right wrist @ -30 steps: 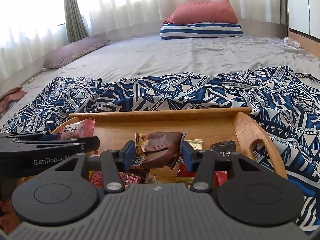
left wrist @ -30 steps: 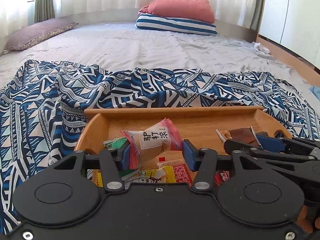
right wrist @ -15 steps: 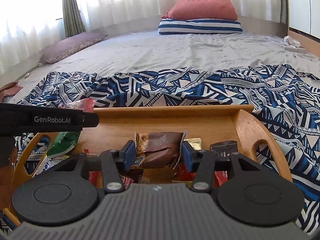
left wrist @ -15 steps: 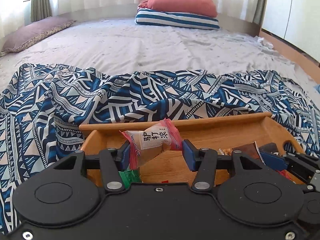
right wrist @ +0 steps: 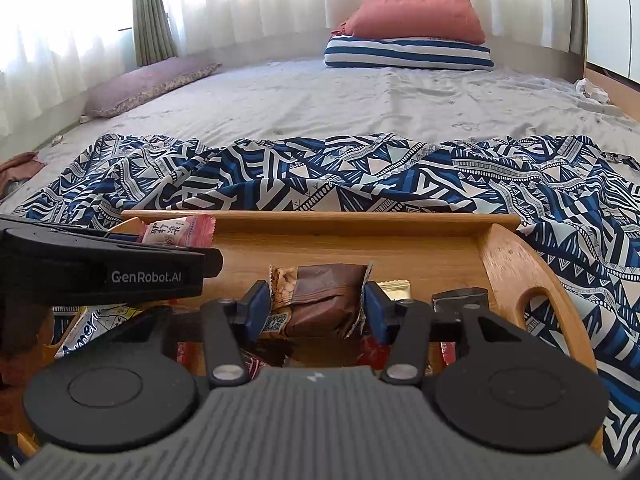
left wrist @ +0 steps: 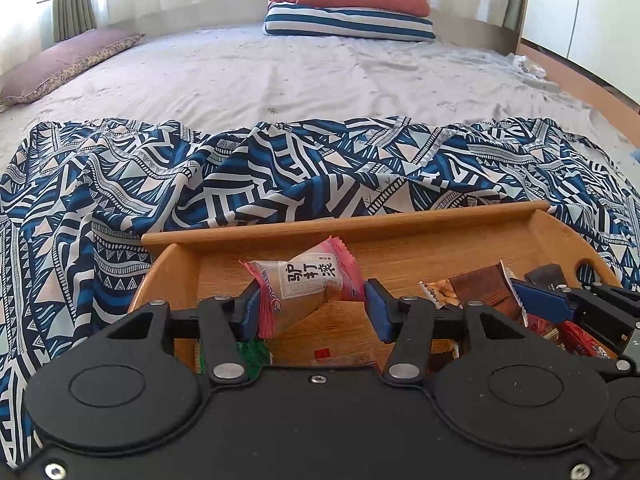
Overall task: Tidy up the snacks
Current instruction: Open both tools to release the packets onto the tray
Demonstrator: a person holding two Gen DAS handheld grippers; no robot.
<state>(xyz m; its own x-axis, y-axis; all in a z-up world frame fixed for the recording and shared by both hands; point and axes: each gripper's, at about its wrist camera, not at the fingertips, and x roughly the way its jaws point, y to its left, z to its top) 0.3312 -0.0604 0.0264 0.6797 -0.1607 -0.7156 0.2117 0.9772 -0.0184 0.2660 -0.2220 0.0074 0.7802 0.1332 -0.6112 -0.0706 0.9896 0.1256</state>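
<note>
A wooden tray with handle cutouts sits on a blue patterned cloth on the bed and holds several snack packets. My left gripper is shut on a pink-and-tan snack packet with Chinese print, held above the tray's left part. My right gripper is shut on a brown snack packet, held above the tray's middle. The left gripper also shows at the left of the right wrist view, with the pink packet in it. The right gripper shows at the right of the left wrist view.
The tray has loose packets in it: a gold one, a black one, red ones, a green one. The patterned cloth surrounds the tray. Pillows lie far back on the grey sheet.
Both grippers have risen with their packets, so the tray sits lower and farther in both views. The grips have not changed.
</note>
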